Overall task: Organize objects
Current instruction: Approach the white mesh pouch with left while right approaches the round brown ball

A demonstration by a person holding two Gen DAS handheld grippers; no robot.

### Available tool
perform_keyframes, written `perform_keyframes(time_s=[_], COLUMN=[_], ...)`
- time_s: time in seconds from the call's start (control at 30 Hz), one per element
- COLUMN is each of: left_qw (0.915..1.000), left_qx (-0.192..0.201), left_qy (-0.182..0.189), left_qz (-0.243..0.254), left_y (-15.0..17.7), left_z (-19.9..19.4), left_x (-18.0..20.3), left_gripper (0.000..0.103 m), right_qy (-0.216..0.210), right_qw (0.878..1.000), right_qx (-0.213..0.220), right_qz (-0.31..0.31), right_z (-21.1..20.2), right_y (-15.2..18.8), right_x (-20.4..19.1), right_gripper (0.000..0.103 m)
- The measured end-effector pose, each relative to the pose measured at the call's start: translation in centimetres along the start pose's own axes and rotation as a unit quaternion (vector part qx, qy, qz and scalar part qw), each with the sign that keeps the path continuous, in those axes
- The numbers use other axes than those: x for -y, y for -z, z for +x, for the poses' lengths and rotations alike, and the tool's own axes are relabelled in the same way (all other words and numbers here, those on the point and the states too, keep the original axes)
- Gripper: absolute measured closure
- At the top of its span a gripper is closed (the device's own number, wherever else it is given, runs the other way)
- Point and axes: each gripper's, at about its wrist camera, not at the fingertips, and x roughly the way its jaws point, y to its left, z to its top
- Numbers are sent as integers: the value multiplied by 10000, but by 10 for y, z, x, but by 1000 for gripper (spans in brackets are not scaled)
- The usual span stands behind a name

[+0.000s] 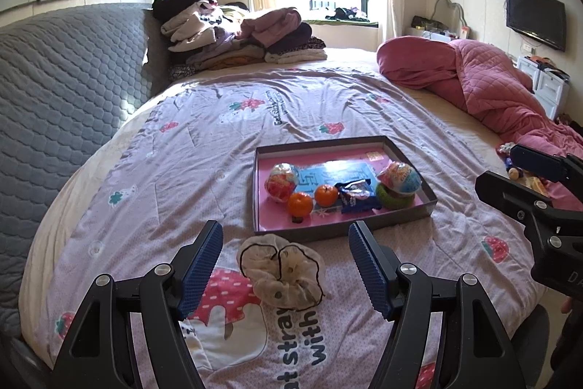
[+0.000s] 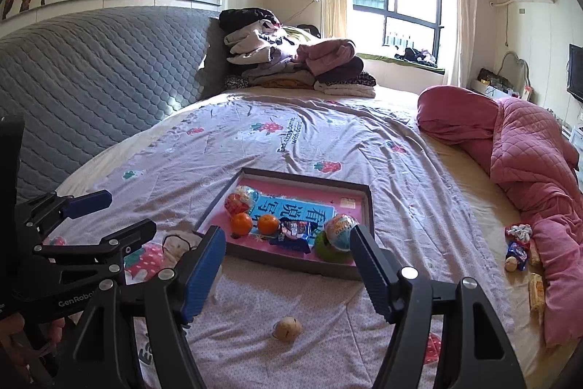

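Here, tray – two oranges, two capsule toys, both grippers' jaws apart – empty.

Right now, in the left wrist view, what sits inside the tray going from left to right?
Clear candy ball → first orange → second orange → dark snack packet → green ring, all in the tray.

1. My left gripper hangs over the scrunchie on the bedspread.
2. Behind the scrunchie lies the tray, holding two tangerines beside a snack packet.
3. A small nut lies before my right gripper.
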Motion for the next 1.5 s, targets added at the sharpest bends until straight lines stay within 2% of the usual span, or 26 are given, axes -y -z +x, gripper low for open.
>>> perform_keyframes(time_s=[0.3, 0.57, 1.0, 1.5], left_qw=[9998, 9996, 9978, 9963], left_qx=[-154, -246, -653, -847], left_qy=[58, 44, 40, 97], left_qz=[-92, -112, -81, -71], left_y=[24, 44, 76, 98], left_z=[16, 30, 65, 84], left_x=[-2, 1, 5, 7], left_gripper=[30, 30, 30, 30], right_qy=[-130, -23, -82, -54], right_qw=[9996, 9995, 9977, 9953], right_qx=[-236, -304, -605, -914], right_qz=[126, 106, 280, 306], right_z=[17, 28, 51, 78], right_y=[29, 49, 82, 113], right_x=[1, 3, 15, 18], right_gripper=[33, 33, 33, 33])
